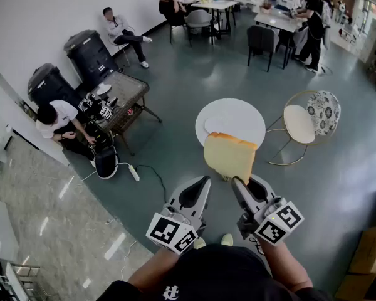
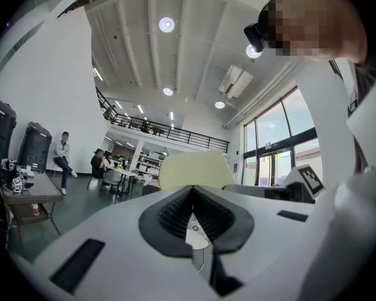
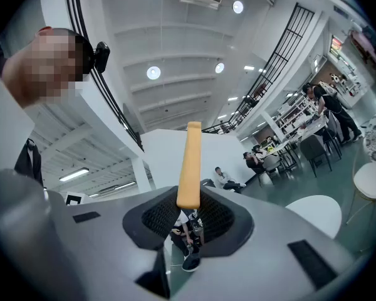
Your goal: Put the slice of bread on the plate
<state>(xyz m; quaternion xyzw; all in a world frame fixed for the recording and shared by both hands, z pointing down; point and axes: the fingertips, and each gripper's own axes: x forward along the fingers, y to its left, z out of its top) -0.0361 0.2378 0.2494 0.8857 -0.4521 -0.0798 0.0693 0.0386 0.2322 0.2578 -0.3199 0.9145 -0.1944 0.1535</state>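
A thick slice of bread [image 1: 230,156] with a golden crust stands upright in the air, just in front of the round white table [image 1: 244,115]. My right gripper [image 1: 240,182] is shut on its lower edge. In the right gripper view the bread [image 3: 189,162] shows edge-on, clamped between the two black pads. A pale plate [image 1: 214,125] lies on the table's left part. My left gripper [image 1: 205,180] is beside the right one, shut and holding nothing. From the left gripper view, the slice's pale face [image 2: 194,170] rises just beyond the jaws.
A chair with a patterned cushion [image 1: 310,115] stands to the right of the table. At the left are a low table with clutter [image 1: 119,93], a crouching person [image 1: 56,121] and a power strip with its cable [image 1: 133,172]. Cardboard boxes [image 1: 370,256] are stacked at the lower right.
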